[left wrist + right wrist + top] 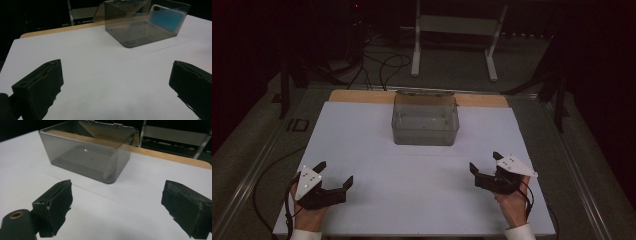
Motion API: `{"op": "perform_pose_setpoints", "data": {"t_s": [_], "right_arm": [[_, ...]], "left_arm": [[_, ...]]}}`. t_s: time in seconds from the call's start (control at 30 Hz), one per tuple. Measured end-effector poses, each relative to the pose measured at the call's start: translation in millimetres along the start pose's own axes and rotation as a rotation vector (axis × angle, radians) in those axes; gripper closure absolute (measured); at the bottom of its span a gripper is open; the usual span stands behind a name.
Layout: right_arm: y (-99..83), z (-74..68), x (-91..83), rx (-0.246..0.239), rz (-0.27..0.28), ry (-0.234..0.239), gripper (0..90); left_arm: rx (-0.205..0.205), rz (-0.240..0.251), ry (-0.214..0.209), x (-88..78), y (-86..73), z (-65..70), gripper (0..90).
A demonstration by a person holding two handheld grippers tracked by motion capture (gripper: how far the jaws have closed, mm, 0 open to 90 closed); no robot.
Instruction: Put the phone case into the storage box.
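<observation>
Clear smoky-grey plastic box [425, 122] stands at the far middle of the white sheet [412, 185], lid hinged back, well apart from both tools. Something blue shows through its wall in the left gripper view. Left gripper [334, 175] and right gripper [484, 162] rest near the front edge, jaws spread wide, holding nothing.

room: dark | floor [452, 70]: grey, cables [382, 65] | white stand [457, 30] behind

Clear box [425, 125], lid prob. open.
</observation>
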State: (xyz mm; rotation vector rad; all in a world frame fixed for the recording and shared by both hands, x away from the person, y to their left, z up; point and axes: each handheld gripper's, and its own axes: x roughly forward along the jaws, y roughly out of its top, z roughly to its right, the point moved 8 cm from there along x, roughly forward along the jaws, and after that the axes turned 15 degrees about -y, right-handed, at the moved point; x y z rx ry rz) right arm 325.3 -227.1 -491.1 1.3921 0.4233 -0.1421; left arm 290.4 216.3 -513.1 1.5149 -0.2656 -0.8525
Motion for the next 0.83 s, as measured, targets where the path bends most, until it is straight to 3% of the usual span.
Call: {"op": "perform_pose_setpoints", "data": {"t_s": [0.07, 0.17, 0.3, 0.5, 0.83], "right_arm": [[-4.7, -0.1, -5.0, 0.021, 0.035, 0.011, 11.6], [-10.4, -1.8, -10.9, 0.004, 0.092, 0.025, 12.2], [-15.5, -1.7, -17.5, 0.019, 0.114, 0.037, 12.2], [-28.5, 1.2, -24.9, 0.033, 0.114, 0.041, 10.8], [-26.5, 3.7, -25.4, 0.04, 0.121, 0.03, 9.6]], "left_arm": [[0.01, 0.002, -0.007, 0.1, 0.5, 1.3, 0.2], [0.016, 0.005, -0.009, 0.4, 0.9, 2.3, 0.2], [0.019, 0.012, -0.005, -0.1, 1.0, 2.1, 0.2], [0.032, 0.026, -0.007, -0.9, 1.0, 4.1, 0.2], [0.051, 0.008, -0.023, 4.9, -1.6, 7.8, 0.2]]}}
